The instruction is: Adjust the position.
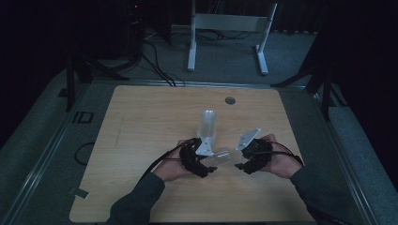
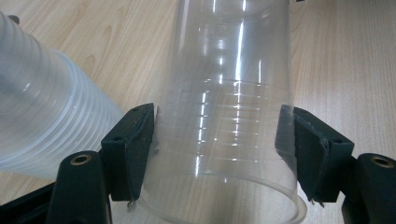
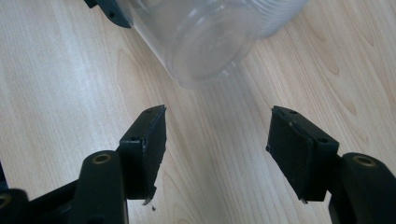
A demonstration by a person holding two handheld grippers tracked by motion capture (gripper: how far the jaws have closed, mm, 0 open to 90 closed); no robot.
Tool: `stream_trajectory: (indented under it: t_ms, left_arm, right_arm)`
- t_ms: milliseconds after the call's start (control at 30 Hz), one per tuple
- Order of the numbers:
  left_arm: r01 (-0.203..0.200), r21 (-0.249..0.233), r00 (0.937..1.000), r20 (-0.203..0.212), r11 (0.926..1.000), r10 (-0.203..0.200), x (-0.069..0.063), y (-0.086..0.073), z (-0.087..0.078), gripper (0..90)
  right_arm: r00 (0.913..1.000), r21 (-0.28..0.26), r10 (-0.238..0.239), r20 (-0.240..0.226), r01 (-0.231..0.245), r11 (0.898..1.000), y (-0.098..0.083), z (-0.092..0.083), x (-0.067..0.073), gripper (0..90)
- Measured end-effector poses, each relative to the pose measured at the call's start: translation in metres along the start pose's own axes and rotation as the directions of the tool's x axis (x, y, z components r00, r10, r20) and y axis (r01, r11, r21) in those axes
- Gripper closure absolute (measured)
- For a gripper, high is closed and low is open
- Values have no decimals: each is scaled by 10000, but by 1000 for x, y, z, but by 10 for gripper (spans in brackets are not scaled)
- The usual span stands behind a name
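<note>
A single clear plastic cup (image 2: 224, 140) lies on its side between the jaws of my left gripper (image 2: 217, 114), which press on both its walls. In the high view the cup (image 1: 221, 158) sticks out to the right from the left gripper (image 1: 210, 165), just above the table. Its round base (image 3: 210, 37) faces my right gripper (image 3: 219, 112), which stands open a short way off with bare wood between its jaws. In the high view the right gripper (image 1: 241, 165) sits just right of the cup's base. A stack of clear cups (image 1: 208, 123) stands upright behind the left gripper.
The stack of cups (image 2: 42, 116) lies close on the left of the held cup. The wooden table (image 1: 141, 117) has a small round grommet (image 1: 229, 100) near its far edge. A white frame (image 1: 227, 28) and cables stand on the floor beyond.
</note>
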State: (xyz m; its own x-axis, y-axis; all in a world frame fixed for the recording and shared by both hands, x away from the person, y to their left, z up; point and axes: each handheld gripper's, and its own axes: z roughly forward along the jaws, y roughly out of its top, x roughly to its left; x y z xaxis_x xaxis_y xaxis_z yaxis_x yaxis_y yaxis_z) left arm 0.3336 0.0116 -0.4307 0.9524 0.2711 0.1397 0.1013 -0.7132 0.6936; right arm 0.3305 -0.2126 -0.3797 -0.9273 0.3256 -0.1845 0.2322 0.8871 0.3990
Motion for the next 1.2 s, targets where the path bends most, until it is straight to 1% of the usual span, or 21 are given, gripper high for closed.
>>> stream_trajectory:
  t_ms: [100, 267, 367, 500, 567, 667, 833, 933, 1033, 1200]
  left_arm:
    - [-68, 11, 10000, 16, 10000, 67, -1, 0, 1, 293]
    - [-116, 60, 9998, 164, 9999, 115, -2, 1, 2, 294]
    - [-242, 168, 9994, 260, 9996, 237, -3, 2, 3, 294]
    - [-307, 223, 9988, 379, 9993, 299, -4, 2, 5, 294]
    - [-279, 264, 9987, 425, 9993, 267, -4, 2, 5, 294]
    - [-338, 312, 9983, 491, 9989, 322, -5, 2, 6, 294]
    - [-448, 435, 9976, 557, 9980, 423, -7, 2, 8, 294]
    - [-604, 523, 9971, 491, 9968, 578, -10, 3, 9, 294]
    - [-773, 510, 9961, 469, 9957, 750, -14, 4, 9, 294]
    - [-907, 391, 9946, 543, 9951, 885, -17, 7, 9, 294]
  right_arm:
    - [9998, 233, -166, -82, 168, 9996, 2, 1, 0, 369]
    - [9986, 565, -479, -216, 490, 9972, 5, 2, 2, 356]
    - [9975, 647, -647, -301, 665, 9957, 8, 1, 3, 351]
    - [9962, 750, -765, -408, 794, 9940, 12, 2, 4, 336]
    - [9956, 794, -801, -476, 837, 9933, 13, 3, 6, 331]
    - [9931, 822, -1034, -545, 1077, 9908, 16, 4, 7, 320]
    - [9900, 977, -1251, -659, 1312, 9865, 20, 7, 11, 307]
    - [9875, 1061, -1385, -751, 1461, 9836, 23, 10, 13, 302]
    - [9848, 1176, -1535, -813, 1624, 9797, 25, 14, 15, 300]
    - [9808, 1249, -1708, -938, 1818, 9754, 27, 18, 18, 301]
